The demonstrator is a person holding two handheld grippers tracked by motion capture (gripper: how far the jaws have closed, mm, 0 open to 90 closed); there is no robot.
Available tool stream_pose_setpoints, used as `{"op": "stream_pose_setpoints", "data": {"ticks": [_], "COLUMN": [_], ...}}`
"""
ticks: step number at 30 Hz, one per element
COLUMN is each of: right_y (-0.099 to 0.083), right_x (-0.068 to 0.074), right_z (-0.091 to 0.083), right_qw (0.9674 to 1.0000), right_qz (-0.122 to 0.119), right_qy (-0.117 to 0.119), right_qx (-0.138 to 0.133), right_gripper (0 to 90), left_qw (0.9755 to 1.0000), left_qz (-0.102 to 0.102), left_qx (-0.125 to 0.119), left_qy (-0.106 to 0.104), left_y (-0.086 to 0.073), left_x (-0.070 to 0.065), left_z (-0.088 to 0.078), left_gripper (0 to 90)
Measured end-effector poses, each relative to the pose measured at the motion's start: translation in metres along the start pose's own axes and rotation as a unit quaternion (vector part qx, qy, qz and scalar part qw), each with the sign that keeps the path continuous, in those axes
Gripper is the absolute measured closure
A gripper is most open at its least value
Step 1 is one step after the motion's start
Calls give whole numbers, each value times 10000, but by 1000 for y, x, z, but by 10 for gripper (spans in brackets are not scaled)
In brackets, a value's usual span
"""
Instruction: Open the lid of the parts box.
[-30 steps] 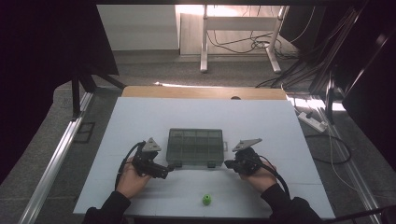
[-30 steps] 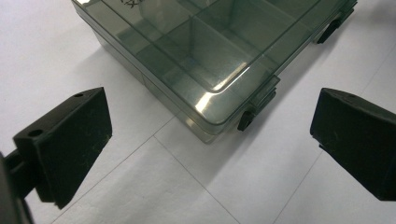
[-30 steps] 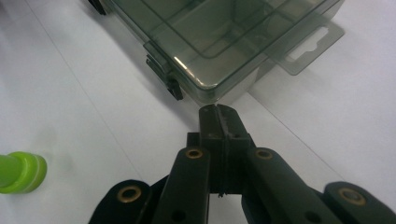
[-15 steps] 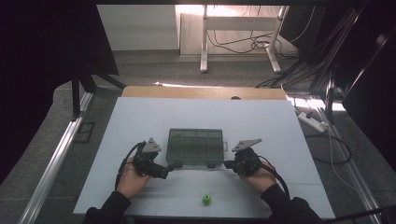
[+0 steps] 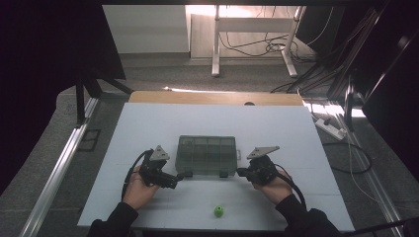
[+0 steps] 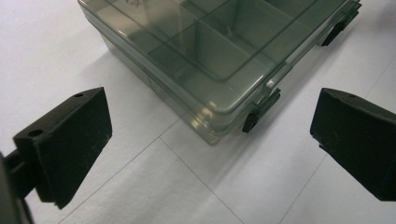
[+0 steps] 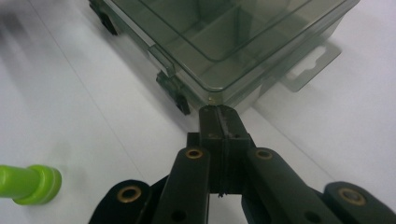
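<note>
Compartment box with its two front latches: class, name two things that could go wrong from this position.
The right gripper, shut, sits at the compartment box corner; pushing may slide the box instead of freeing a latch. The left gripper is open, jaws clear of the box, so nothing braces it. The green piece lies near the table edge.

Both hand-held tools are black. The left gripper (image 5: 184,176) and the right gripper (image 5: 239,172) each carry a grey three-cornered plate on top, and a black cable loops back from each toward the wrist. The left one's fingers (image 6: 70,144) are blocky, matt black pads with small holes near the edge. The right one's linkage arms show brass-coloured rivets (four at least). The sleeves (image 5: 111,222) are dark, reaching to the wrists.
</note>
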State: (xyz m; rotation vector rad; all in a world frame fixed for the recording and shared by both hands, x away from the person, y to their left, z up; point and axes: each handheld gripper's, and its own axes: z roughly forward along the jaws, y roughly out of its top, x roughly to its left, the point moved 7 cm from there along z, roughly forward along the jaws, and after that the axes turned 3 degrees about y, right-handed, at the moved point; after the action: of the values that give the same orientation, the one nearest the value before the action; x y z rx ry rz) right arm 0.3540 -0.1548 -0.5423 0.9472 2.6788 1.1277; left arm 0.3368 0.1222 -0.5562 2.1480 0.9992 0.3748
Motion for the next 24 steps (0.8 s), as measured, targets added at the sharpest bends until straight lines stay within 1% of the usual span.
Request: {"op": "stream_pose_setpoints", "data": {"ticks": [1, 2, 3, 6, 9, 13, 18, 22, 24], "right_y": [1, 1, 2, 5, 8, 12, 18, 23, 27], "right_x": [0, 0, 0, 0, 0, 0, 0, -1, -1], "right_z": [-1, -1, -2, -4, -7, -9, -13, -15, -17], "right_qw": [10000, 10000, 10000, 9999, 9996, 9993, 9986, 9980, 9974], "right_qz": [2, 5, 1, 0, -12, 17, 13, 56, 84], "right_qy": [-5, -8, -3, -28, -29, -34, -45, -46, -33], "right_qx": [-25, -57, -82, -159, -277, -385, -522, -630, -717], "right_gripper": [894, 893, 893, 893, 893, 893, 893, 894, 893], "left_qw": [10000, 10000, 9999, 9997, 9994, 9992, 9991, 9991, 9990], "left_qz": [-20, -87, -99, -248, -323, -372, -388, -400, -404], "left_qx": [-6, -20, -29, -57, -47, -66, -96, -102, -128], "left_qy": [-14, -20, -29, -57, -88, -122, -107, -114, -164], "left_y": [0, 1, 1, 2, 3, 4, 5, 5, 6], "left_x": [1, 1, 2, 3, 2, 2, 3, 3, 3], "left_z": [-1, -2, -2, -5, -5, -6, -9, -10, -10], "left_gripper": [0, 0, 0, 0, 0, 0, 0, 0, 0]}}
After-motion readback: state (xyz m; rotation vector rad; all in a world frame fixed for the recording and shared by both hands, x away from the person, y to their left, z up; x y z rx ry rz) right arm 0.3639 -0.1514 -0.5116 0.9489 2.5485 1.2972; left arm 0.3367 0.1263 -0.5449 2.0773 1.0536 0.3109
